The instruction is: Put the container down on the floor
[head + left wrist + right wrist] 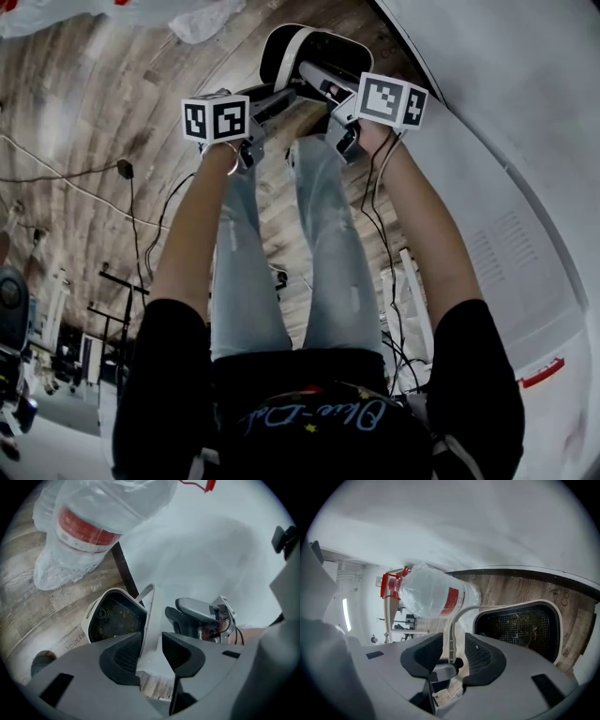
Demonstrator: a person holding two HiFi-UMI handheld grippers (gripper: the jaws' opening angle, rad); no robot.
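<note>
Pointing down, left gripper [151, 652], right gripper [453, 652], container [114, 618]

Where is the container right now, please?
The container sits on the floor at the head view's top centre, beside the white surface, right of the plastic-wrapped bottle.

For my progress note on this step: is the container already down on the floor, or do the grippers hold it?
Done, it seems: the container rests on the wooden floor. In hand: nothing is gripped. The left gripper and the right gripper both stand open, and the white handle stands between the right jaws, not pinched. Left: only to draw both grippers clear.
</note>
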